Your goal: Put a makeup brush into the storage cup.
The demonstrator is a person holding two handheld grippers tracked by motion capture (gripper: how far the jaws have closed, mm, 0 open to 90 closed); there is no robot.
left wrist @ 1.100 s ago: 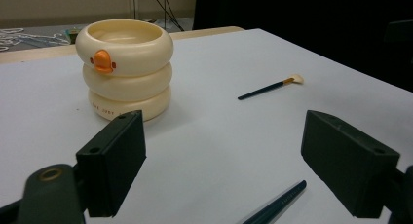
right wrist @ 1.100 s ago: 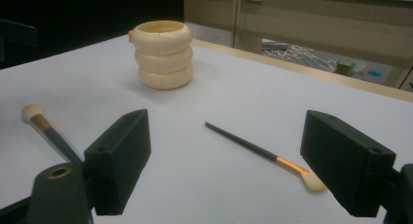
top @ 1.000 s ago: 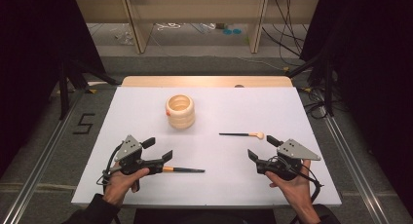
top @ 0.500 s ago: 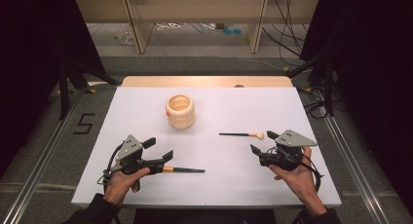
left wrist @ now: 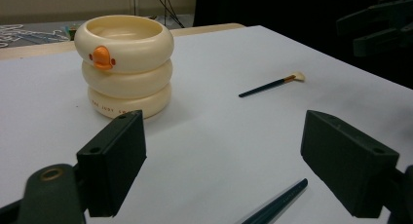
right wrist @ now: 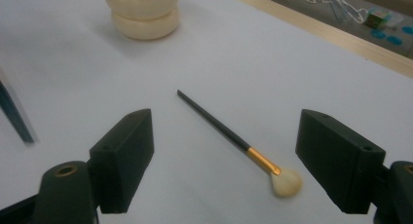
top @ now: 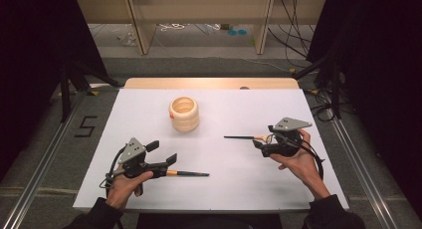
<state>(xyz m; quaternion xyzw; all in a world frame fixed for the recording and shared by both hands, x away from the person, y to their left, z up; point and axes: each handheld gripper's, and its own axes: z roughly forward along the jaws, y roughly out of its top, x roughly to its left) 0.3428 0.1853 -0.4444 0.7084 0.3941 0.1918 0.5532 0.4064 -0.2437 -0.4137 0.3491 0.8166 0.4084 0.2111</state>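
Fingers (right wrist: pixel 341 165) of the right gripper (right wrist: pixel 221 160), spread wide, have moved up to straddle the pale-tipped brush (right wrist: pixel 234 139) at the frame's middle right; left gripper (left wrist: pixel 221 165) waits open.

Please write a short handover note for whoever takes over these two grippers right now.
Left gripper: open, low over the table, with the near brush lying between its jaws, not gripped.
Right gripper: open, jaws either side of the far brush, whose pale bristle head sits close to the gripper; not gripped.
Duck-faced holder: upright mid-table, beyond both brushes; what can be seen of its inside looks empty.
Done: both grippers lined up on their brushes.
Left: probably close on each brush, lift it and stand it in the holder.
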